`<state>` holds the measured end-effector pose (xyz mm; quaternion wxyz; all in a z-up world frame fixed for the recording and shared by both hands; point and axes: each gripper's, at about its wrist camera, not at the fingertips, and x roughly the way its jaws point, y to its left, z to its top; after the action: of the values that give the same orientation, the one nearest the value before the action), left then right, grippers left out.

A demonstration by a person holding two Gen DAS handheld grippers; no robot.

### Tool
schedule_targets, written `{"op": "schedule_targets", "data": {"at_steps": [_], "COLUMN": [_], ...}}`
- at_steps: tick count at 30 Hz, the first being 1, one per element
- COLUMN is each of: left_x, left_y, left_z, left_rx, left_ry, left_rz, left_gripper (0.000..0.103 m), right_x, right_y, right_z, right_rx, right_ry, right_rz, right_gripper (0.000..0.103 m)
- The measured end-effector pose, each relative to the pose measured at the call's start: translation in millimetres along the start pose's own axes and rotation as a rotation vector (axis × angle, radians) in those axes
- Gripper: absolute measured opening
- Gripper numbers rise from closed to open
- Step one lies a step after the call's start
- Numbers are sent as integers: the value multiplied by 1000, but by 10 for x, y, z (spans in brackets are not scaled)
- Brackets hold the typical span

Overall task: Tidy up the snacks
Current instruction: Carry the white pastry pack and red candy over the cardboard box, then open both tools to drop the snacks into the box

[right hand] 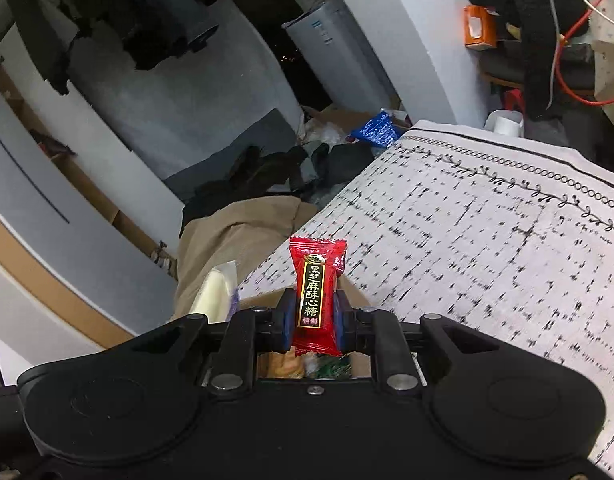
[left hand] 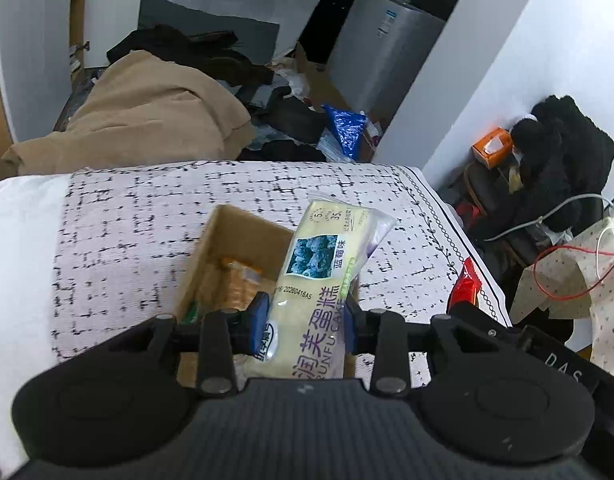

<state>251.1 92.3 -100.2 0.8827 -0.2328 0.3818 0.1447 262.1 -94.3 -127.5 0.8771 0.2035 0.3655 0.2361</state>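
My left gripper [left hand: 305, 322] is shut on a pale yellow blueberry cake packet [left hand: 319, 280] and holds it over an open cardboard box [left hand: 243, 236] on the patterned tablecloth [left hand: 127, 224]. The box holds orange-wrapped snacks [left hand: 239, 280] and something green. My right gripper [right hand: 313, 322] is shut on a red candy packet [right hand: 315, 284] with a black label, held upright above the same box [right hand: 267, 302], whose contents [right hand: 291, 366] show below the fingers. The red candy [left hand: 465, 284] shows at the right in the left wrist view; the cake packet [right hand: 217, 294] shows at the left in the right wrist view.
The table's right edge has a chain-pattern border [left hand: 439, 220]. Beyond the table lie a tan blanket [left hand: 147, 112], dark clothes, a blue bag [left hand: 347, 128] and a grey appliance [left hand: 387, 48]. A chair with black clothing [left hand: 559, 148], an orange tissue box [left hand: 493, 146] and cables stand right.
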Motion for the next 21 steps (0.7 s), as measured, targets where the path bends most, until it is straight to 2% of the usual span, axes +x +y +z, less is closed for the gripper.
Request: {"op": "schedule_targets", "data": {"at_steps": [9, 14, 17, 20, 21], "left_x": [-28, -96, -143, -192, -207], "left_y": [262, 380, 437, 460, 455], "left_z": [-21, 10, 29, 42, 45], "left_rx": [-40, -62, -79, -85, -85], "left_ry": [21, 12, 9, 11, 13], "left_rz": [-2, 19, 24, 16, 14], "left_gripper": [37, 43, 45, 48, 53], "right_x": [42, 70, 87, 50, 30], "right_y": [242, 291, 315, 316, 313], "right_z": [-195, -277, -303, -316, -313], "right_rx": [-22, -26, -25, -15, -16], "right_ry": [41, 69, 92, 92, 89], "right_rz": [0, -4, -2, -11, -17], "right_gripper": [20, 20, 25, 34, 38]}}
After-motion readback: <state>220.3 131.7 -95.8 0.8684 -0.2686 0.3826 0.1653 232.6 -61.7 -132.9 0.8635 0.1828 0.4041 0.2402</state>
